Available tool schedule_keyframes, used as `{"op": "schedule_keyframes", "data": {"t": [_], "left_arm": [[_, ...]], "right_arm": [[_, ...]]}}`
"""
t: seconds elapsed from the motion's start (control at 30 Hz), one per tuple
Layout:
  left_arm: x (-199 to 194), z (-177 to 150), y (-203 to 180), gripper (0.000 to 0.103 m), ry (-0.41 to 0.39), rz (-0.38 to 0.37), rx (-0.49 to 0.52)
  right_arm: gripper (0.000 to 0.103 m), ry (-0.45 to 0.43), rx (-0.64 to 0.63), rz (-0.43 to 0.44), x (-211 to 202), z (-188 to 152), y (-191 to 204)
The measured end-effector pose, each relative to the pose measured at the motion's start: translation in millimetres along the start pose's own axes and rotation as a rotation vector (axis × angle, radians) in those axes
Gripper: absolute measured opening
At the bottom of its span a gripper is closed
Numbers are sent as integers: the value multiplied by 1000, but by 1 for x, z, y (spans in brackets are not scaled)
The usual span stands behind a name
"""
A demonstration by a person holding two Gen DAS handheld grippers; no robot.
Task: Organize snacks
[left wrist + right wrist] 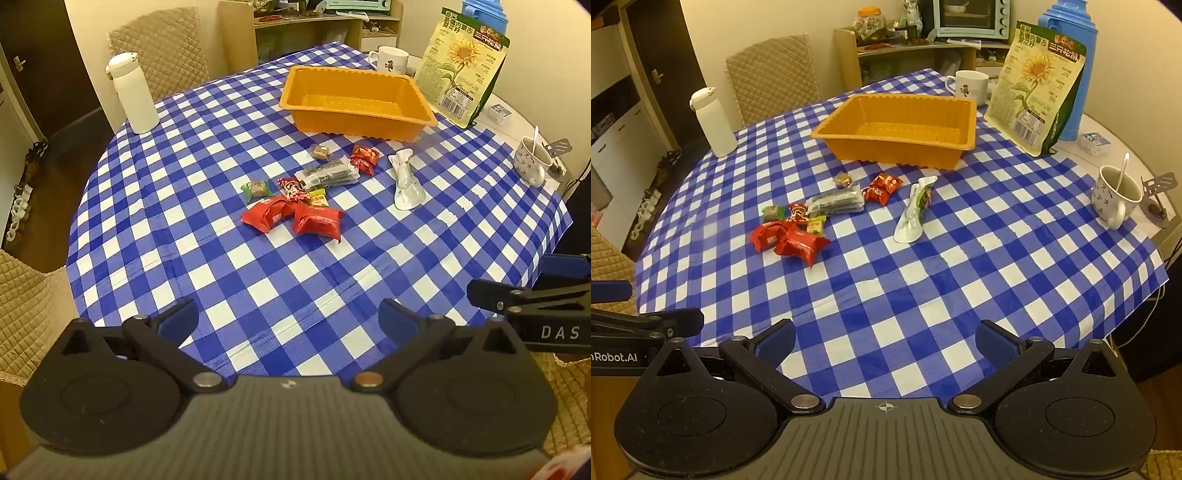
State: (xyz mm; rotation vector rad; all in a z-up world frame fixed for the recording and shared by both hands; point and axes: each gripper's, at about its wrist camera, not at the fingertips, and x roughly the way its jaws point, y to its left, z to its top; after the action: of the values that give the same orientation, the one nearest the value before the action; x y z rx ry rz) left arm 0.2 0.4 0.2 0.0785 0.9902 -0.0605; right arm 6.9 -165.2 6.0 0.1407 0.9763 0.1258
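my left gripper (288,317) and right gripper (885,338) hang wide open, holding nothing, over the near edge of the checked table (332,280). the snacks (295,199) lie scattered mid-table, just in front of the empty orange tray (356,101); a white pouch (912,210) lies beside them.

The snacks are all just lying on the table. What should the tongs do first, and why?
Probably reach the left tongs forward to the nearest red packet and grab it. Both tongs are open and holding nothing, the orange tray has nothing in it, and every snack lies on the checked cloth in front of the tray.
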Motion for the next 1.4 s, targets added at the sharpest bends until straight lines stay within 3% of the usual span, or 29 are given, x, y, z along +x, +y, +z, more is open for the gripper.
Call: {"op": "schedule_keyframes", "data": {"t": [1.4], "left_arm": [[1, 2, -3, 103, -6, 4, 2]], "right_arm": [[103, 3, 4, 7, 8, 4, -3]]}}
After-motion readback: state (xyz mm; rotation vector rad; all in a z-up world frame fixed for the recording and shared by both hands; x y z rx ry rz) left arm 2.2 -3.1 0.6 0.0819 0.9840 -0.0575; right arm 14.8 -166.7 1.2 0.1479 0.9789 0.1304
